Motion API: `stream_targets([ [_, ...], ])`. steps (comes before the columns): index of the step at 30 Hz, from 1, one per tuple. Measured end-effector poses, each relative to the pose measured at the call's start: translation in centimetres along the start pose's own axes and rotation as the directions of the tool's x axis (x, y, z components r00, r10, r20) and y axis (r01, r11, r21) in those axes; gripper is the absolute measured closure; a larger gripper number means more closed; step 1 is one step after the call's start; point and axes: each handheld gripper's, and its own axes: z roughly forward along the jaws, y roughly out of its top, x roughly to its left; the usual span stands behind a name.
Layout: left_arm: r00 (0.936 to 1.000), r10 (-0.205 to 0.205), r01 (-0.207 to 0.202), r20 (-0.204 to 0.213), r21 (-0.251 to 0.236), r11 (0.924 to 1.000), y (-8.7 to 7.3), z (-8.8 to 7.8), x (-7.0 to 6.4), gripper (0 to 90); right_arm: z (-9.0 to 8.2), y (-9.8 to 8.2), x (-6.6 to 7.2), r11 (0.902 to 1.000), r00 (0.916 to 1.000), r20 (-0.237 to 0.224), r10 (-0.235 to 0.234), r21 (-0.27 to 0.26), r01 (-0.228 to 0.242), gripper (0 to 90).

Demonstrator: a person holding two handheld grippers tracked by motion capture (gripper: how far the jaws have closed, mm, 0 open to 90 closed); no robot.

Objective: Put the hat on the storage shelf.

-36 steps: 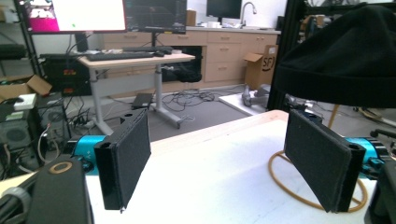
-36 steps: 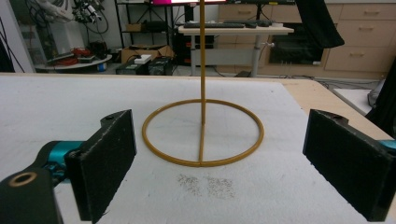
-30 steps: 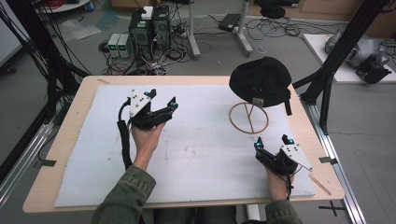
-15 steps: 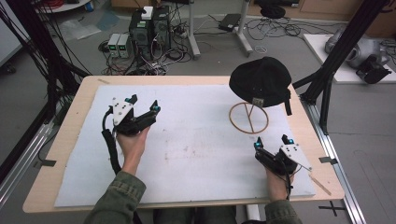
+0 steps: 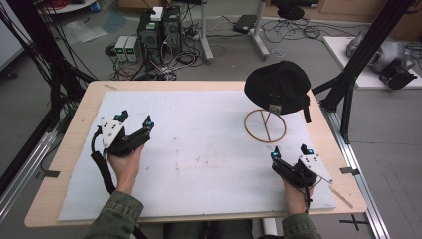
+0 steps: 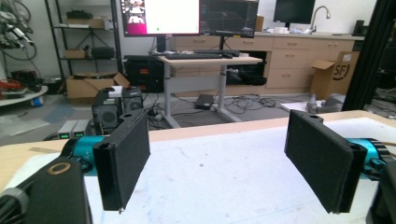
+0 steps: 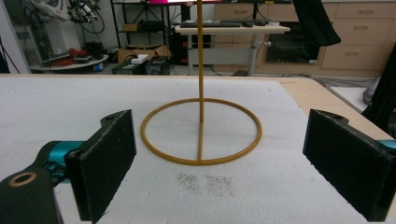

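A black cap (image 5: 278, 87) rests on top of a thin wooden stand whose ring base (image 5: 265, 126) lies on the white mat at the right rear of the table. The ring base (image 7: 201, 130) and its upright rod (image 7: 200, 56) stand straight ahead in the right gripper view, with the cap's edge (image 7: 315, 21) at the top. My right gripper (image 5: 290, 151) is open near the front right, a short way in front of the ring, nothing between its pads. At the left of the mat my left gripper (image 5: 135, 119) is open and empty, its pads (image 6: 123, 163) wide apart.
The white mat (image 5: 199, 149) covers most of the wooden table (image 5: 74, 124). Black frame posts (image 5: 358, 55) stand by the right rear corner. Computers and cables (image 5: 159, 30) lie on the floor behind the table. A desk with monitors (image 6: 205, 56) stands beyond the far edge.
My left gripper has moved left and back toward the person's side of the mat. The right gripper, the cap and the stand have stayed where they were.
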Motion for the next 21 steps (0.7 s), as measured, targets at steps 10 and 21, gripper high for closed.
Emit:
stream_targets([
  [10, 0.9975, 0.003, -0.003, -0.071, 0.003, 1.0000, -1.7, -2.1, 2.0, 23.0, 0.0, -0.1, 0.1, 1.0000, 1.0000, 0.002, -0.004, 0.003, 0.004, 8.7],
  [21, 0.9878, -0.007, 0.007, -0.156, -0.002, 1.0000, -4.1, -4.4, 3.5, 23.6, 0.1, -0.3, 0.3, 0.9999, 0.9999, 0.000, -0.010, 0.004, 0.010, 8.6],
])
